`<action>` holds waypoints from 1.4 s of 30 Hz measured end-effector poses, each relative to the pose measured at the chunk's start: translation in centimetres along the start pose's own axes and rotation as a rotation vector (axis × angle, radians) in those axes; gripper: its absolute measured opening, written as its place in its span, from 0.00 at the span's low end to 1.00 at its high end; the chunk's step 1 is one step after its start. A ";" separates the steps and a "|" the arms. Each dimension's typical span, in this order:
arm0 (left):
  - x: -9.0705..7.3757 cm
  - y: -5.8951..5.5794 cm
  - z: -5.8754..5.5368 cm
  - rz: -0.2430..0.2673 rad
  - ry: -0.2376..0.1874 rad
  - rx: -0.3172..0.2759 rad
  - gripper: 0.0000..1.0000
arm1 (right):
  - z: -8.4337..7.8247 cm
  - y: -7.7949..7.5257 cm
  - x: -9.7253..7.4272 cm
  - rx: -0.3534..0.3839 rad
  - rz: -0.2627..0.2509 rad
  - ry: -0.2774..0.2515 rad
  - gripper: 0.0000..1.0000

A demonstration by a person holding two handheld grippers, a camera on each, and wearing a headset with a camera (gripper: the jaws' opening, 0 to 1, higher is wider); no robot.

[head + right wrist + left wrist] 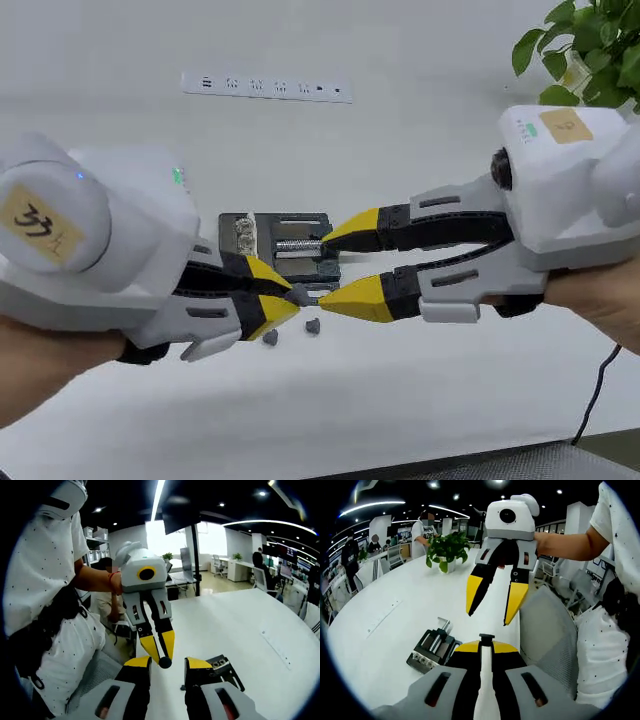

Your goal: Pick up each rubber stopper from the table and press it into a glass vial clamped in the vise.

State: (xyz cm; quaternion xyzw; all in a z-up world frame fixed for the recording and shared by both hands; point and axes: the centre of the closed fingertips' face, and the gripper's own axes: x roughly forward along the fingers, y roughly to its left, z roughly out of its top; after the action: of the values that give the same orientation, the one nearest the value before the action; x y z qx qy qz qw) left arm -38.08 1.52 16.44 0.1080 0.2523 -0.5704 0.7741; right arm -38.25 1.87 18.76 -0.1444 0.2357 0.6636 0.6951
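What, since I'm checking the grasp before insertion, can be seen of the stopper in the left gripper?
The stopper is a small dark grey plug, matte and rubbery in look. It is pinched between the yellow tips of the left gripper and sticks out past them. It looks round in the right gripper view. Only those tips touch it. It is held above the white table, just in front of the vise, facing the open right gripper.

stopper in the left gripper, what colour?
Dark grey stopper, pinched in the left gripper; clearest in the head view.
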 end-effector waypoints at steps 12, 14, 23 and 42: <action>-0.5 -1.3 1.1 -0.013 -0.009 0.019 0.03 | -0.2 1.4 0.5 -0.046 0.066 0.048 0.10; -0.5 -1.3 1.2 -0.014 -0.009 0.020 0.03 | -0.3 1.5 0.5 -0.051 0.072 0.058 0.10; -0.8 -1.5 1.2 -0.020 -0.006 0.031 0.03 | -0.2 1.7 0.6 -0.069 0.076 0.066 0.07; -1.0 -1.7 1.0 -0.046 0.004 0.039 0.03 | -0.2 2.2 0.7 -0.120 0.095 0.086 0.07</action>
State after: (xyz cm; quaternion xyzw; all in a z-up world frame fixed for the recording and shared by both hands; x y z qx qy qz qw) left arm -39.58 1.36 18.05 0.1184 0.2449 -0.5927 0.7581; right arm -40.48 2.51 18.51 -0.2027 0.2318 0.7018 0.6424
